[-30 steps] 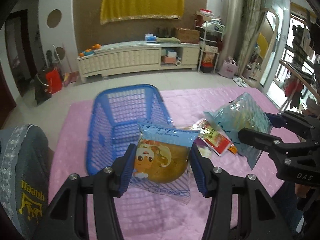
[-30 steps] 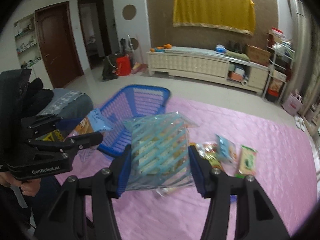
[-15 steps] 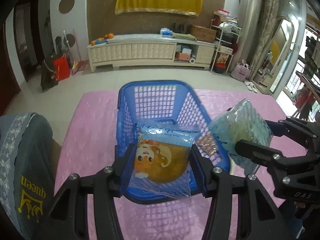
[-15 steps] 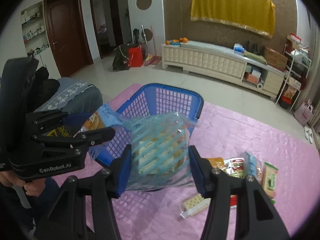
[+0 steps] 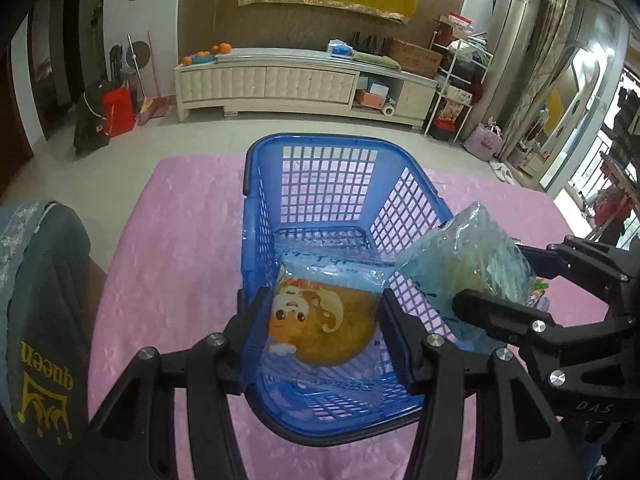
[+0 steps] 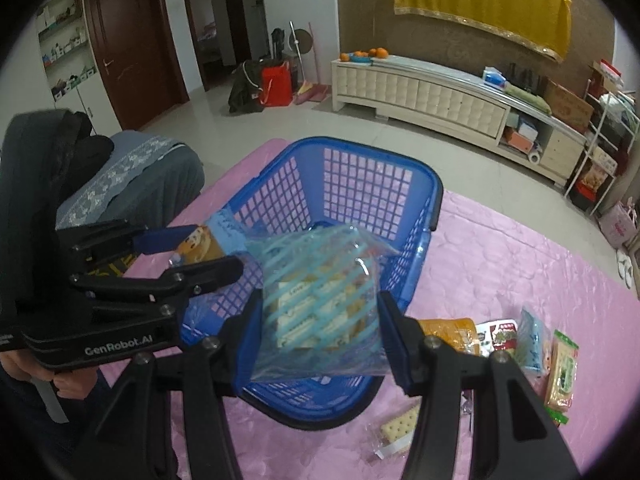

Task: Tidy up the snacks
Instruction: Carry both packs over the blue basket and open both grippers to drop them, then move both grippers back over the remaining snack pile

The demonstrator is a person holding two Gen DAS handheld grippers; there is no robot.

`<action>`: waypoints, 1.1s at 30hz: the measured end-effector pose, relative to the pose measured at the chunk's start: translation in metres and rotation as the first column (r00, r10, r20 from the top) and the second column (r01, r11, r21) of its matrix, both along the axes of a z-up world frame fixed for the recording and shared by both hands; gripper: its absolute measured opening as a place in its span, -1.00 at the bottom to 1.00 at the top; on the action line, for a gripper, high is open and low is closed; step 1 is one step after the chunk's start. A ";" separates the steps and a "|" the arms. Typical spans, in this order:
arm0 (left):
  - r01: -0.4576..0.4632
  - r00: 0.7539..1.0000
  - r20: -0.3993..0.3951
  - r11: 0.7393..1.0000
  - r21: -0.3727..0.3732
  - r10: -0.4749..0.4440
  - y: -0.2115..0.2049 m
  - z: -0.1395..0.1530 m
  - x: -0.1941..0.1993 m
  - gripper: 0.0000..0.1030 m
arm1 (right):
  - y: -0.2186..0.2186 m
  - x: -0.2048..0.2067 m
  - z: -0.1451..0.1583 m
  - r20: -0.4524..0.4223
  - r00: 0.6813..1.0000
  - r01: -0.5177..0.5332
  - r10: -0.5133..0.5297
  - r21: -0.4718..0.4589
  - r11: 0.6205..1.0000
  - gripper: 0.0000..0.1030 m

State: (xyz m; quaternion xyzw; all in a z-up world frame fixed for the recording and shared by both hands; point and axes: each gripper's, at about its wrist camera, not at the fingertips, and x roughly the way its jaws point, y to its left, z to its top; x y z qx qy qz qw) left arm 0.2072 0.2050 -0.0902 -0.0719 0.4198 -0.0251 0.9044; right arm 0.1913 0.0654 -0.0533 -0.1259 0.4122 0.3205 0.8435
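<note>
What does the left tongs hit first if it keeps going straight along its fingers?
Probably the floor of the blue basket. The left tongs holds a bun packet over the basket's near end, pointing down into it; nothing else shows inside. Depth is unclear, so the far mesh wall is possible.

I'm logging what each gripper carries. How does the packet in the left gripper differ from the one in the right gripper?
The cartoon bun packet in the left gripper holds one round golden bun behind an orange cartoon face; the striped biscuit bag in the right gripper holds many small pale biscuits. The bun packet looks flat, the biscuit bag puffy and crinkled. The bun packet hangs over the blue basket's inside, the biscuit bag nearer its right rim. Both are clear plastic and clamped.
</note>
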 end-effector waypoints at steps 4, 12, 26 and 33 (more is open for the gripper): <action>0.005 1.000 -0.009 1.000 0.010 -0.005 0.000 0.001 0.001 -0.01 | -0.004 0.001 -0.001 -0.004 1.000 0.011 -0.011 -0.001 1.000 0.16; 0.007 1.000 -0.027 0.997 0.074 -0.005 -0.010 0.003 0.004 0.29 | -0.015 0.007 0.005 -0.003 0.999 0.048 -0.048 0.034 0.998 0.65; -0.057 0.992 0.118 0.985 0.162 0.038 -0.039 0.062 -0.038 0.52 | -0.058 -0.021 0.047 0.063 0.993 0.100 -0.104 0.074 0.992 0.75; -0.031 0.986 0.168 0.985 0.172 0.001 -0.076 0.087 -0.061 0.59 | -0.101 -0.037 0.076 0.097 0.984 0.138 -0.150 0.119 0.983 0.76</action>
